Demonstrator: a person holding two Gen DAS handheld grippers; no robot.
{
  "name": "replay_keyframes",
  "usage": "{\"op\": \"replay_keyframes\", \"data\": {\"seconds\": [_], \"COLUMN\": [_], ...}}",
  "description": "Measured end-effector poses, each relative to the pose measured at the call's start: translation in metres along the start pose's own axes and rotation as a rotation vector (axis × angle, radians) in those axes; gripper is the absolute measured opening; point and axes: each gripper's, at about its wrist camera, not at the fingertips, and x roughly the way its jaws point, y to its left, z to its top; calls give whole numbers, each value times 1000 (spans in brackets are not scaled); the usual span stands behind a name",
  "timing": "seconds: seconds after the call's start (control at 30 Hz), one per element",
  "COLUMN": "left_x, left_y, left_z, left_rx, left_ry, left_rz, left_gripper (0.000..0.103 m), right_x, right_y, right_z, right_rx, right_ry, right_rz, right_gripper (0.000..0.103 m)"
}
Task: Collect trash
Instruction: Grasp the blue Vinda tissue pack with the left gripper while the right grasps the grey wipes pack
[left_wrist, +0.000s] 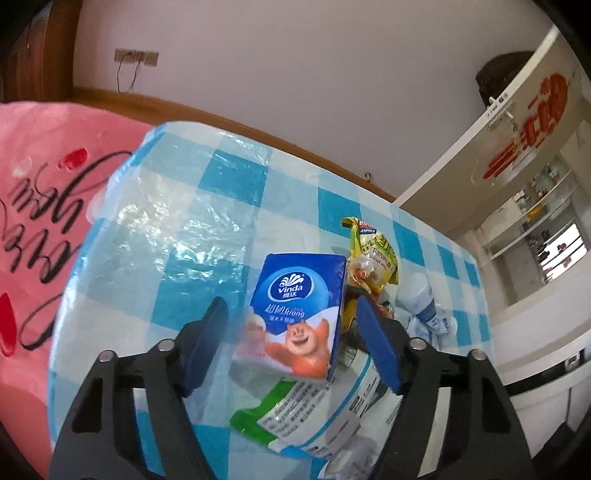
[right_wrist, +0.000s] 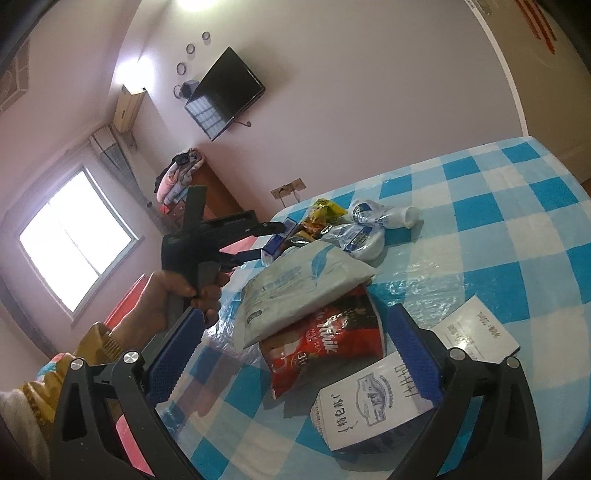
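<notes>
— Blue pads on both my grippers. What is my left gripper doing?

— Its jaws are spread wide. A blue tissue pack stands between the pads, but neither pad touches it that I can see.

— What is around the tissue pack?

— It leans on a white and green bag that lies under it. Just behind it is a yellow snack wrapper. To the right of that lies a crushed white bottle. All of it sits on the table with the blue and white checked cloth. A pink cloth with black writing is at the left edge.

— And my right gripper?

— It is spread wide too, and holds nothing. Between its pads lies a red snack bag, with a white bag lying over its top. A white carton lies close to the right pad. A paper slip is just past that pad. Farther off, my left hand holds the other gripper by the tissue pack.
</notes>
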Motion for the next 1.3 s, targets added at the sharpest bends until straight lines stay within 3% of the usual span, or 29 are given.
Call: {"op": "replay_keyframes", "data": {"seconds": [0.07, 0.2, 0.3, 0.5, 0.63, 0.9, 1.13, 1.3], "left_x": [8, 9, 6, -10, -23, -49, -66, -75], "left_y": [2, 1, -4, -21, -33, -54, -64, -56], "left_z": [0, -3, -10, -42, -70, -122, -154, -170], "left_rx": [-17, -8, 24, 95, 131, 154, 166, 116], "left_ry": [19, 5, 7, 30, 40, 28, 1, -22], "left_rz": [-3, 0, 18, 9, 10, 30, 63, 62], "left_gripper": [60, 57, 56, 55, 53, 52, 52, 52], "right_x": [2, 6, 8, 9, 14, 11, 12, 24], "right_y": [1, -1, -4, -10, -17, -12, 2, 10], "right_z": [-1, -3, -3, -2, -3, -7, -10, -17], "right_rx": [-7, -13, 9, 57, 113, 104, 26, -32], "right_ry": [5, 14, 27, 40, 96, 133, 129, 164], "right_rz": [1, 0, 20, 60, 64, -21, -83, -127], "right_gripper": [98, 96, 80, 72, 69, 69, 89, 91]}}
